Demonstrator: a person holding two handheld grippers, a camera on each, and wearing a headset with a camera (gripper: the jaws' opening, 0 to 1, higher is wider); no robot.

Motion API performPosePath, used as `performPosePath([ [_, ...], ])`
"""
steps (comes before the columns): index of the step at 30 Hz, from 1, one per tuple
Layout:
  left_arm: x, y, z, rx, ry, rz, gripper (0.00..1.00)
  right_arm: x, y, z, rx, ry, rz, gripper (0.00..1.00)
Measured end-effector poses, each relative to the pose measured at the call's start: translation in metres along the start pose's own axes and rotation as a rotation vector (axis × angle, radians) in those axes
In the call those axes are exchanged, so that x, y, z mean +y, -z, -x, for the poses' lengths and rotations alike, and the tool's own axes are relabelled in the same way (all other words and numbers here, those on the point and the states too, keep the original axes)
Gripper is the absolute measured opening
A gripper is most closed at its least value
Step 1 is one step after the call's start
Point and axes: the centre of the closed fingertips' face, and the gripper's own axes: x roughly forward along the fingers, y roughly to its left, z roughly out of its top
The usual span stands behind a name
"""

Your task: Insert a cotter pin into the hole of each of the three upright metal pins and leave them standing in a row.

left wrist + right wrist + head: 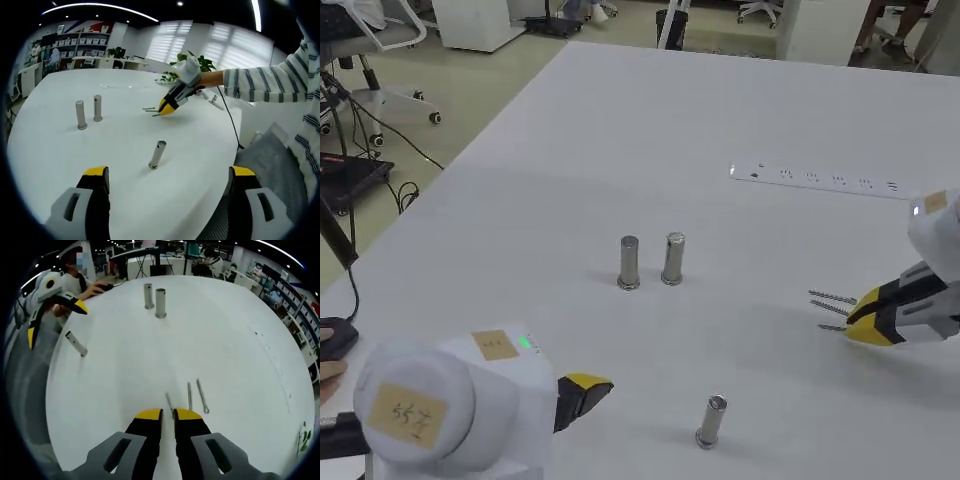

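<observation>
- Left gripper view shows our left gripper (pixel 168 172) with jaws wide, holding nothing.
- Two metal pins (pixel 629 262) stand side by side; a third pin (pixel 710 421) stands apart, nearer us.
- Three cotter pins (pixel 832 310) lie flat, pointing lengthwise away from the right gripper (pixel 852 322), whose jaws are narrow; we cannot tell whether one is pinched.
</observation>
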Motion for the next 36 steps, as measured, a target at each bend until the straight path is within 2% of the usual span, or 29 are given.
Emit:
performPosePath([
  [5,0.001,-0.002,0.002,-0.009,-0.003,-0.001,0.99,-0.001,0.003,-0.003,0.030,0.003,0.029,0.11],
  [6,0.001,-0.002,0.002,-0.009,-0.002,-0.002,0.99,-0.003,0.005,-0.004,0.054,0.014,0.051,0.11],
  [7,0.001,0.000,0.001,-0.001,0.000,-0.005,0.98,-0.005,0.008,-0.004,0.078,0.022,0.074,0.11],
  [8,0.001,0.003,0.001,0.011,0.003,-0.009,0.97,-0.004,0.003,-0.005,0.058,0.014,0.070,0.11],
  [11,0.000,0.009,0.000,0.031,0.012,-0.011,0.96,-0.002,0.004,-0.005,0.074,0.001,0.074,0.10],
  [14,-0.002,0.009,0.000,0.017,0.021,-0.018,0.96,0.001,0.004,-0.005,0.098,-0.012,0.104,0.07],
  [18,-0.007,0.007,0.002,0.005,0.036,-0.031,0.97,0.000,0.003,-0.007,0.125,-0.008,0.094,0.05],
  [21,-0.008,0.002,0.005,-0.022,0.035,-0.034,0.95,-0.002,0.004,-0.006,0.145,0.010,0.043,0.03],
  [22,-0.009,0.001,0.006,-0.026,0.044,-0.025,0.94,-0.001,0.004,-0.007,0.146,0.006,0.060,0.03],
  [23,-0.009,0.000,0.007,-0.030,0.043,-0.023,0.93,-0.001,0.004,-0.007,0.147,0.006,0.115,0.03],
  [25,-0.003,-0.003,0.007,-0.051,0.009,-0.059,0.93,0.001,0.005,-0.007,0.143,0.017,0.115,0.02],
  [27,0.000,-0.003,0.008,-0.048,-0.006,-0.065,0.90,0.000,0.005,-0.007,0.131,0.032,0.120,0.02],
  [29,0.003,-0.004,0.008,-0.049,-0.020,-0.066,0.78,0.000,0.005,-0.007,0.103,0.051,0.127,0.02],
  [31,0.004,-0.005,0.009,-0.055,-0.018,-0.060,0.71,0.004,0.003,-0.007,0.077,0.058,0.129,0.02],
  [34,0.005,-0.014,0.009,-0.085,-0.019,-0.038,0.75,0.007,-0.001,-0.004,0.042,0.079,0.125,0.02],
  [36,0.010,-0.019,0.009,-0.095,-0.048,-0.043,0.77,0.006,-0.007,0.000,0.011,0.122,0.137,0.01],
])
